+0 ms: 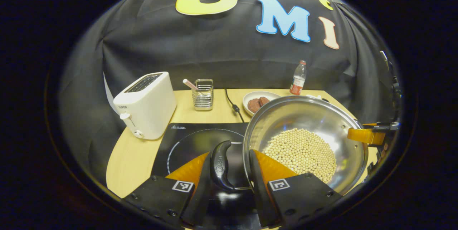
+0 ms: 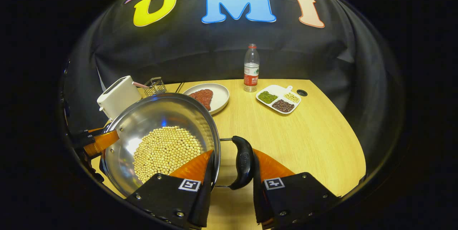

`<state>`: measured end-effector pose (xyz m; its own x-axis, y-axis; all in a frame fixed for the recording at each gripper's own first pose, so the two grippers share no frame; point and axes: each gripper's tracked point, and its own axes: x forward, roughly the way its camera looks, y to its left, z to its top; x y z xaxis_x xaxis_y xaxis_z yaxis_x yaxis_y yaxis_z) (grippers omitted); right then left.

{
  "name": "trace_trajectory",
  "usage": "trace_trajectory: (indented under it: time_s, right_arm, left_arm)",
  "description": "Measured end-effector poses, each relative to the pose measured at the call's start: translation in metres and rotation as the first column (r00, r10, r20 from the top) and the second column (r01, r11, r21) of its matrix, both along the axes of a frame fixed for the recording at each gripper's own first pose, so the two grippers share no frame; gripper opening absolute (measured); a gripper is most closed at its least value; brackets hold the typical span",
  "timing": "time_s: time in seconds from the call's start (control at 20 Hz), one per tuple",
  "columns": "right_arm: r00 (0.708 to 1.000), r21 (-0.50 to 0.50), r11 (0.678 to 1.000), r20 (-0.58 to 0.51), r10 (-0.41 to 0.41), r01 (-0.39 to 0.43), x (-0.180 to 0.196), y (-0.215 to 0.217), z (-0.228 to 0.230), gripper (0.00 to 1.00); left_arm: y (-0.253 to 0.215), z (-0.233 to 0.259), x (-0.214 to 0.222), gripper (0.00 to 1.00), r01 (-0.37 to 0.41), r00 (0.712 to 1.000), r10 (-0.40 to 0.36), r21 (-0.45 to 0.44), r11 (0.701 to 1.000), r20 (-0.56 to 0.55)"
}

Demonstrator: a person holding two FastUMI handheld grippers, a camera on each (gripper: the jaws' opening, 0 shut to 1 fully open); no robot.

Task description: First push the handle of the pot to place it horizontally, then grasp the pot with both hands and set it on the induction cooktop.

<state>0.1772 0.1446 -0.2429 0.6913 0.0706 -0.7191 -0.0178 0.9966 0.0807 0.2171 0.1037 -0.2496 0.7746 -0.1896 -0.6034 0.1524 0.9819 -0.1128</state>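
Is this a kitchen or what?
Probably a pretend kitchen set up in a booth: a toaster, a cooktop and a pot of beans sit on a wooden table, with black cloth behind instead of walls.

Ahead of the left tongs (image 1: 229,164) we see the pot (image 1: 304,130) covering the right part of the induction cooktop (image 1: 189,140) and the near rim of the plate (image 1: 258,96), while the pot's lower rim sinks behind the fingers (image 1: 266,167). Past the right tongs (image 2: 230,164), the pot hides the worktop (image 2: 304,133) to their left, the toaster's (image 2: 118,96) base and most of the other tongs (image 2: 94,140). The bottle's (image 2: 251,67) label is too small for us to tell.
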Motion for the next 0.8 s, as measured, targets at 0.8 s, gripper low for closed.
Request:
trace_trajectory:
  time_s: [0.8]
  right_arm:
    - [0.999, 0.040, 0.999, 0.009, 0.032, -0.032, 0.028, 0.103, -0.011, 0.49]
  left_arm:
    - [0.114, -0.014, 0.027, 0.66, -0.031, 0.999, 0.031, 0.037, 0.999, 0.012]
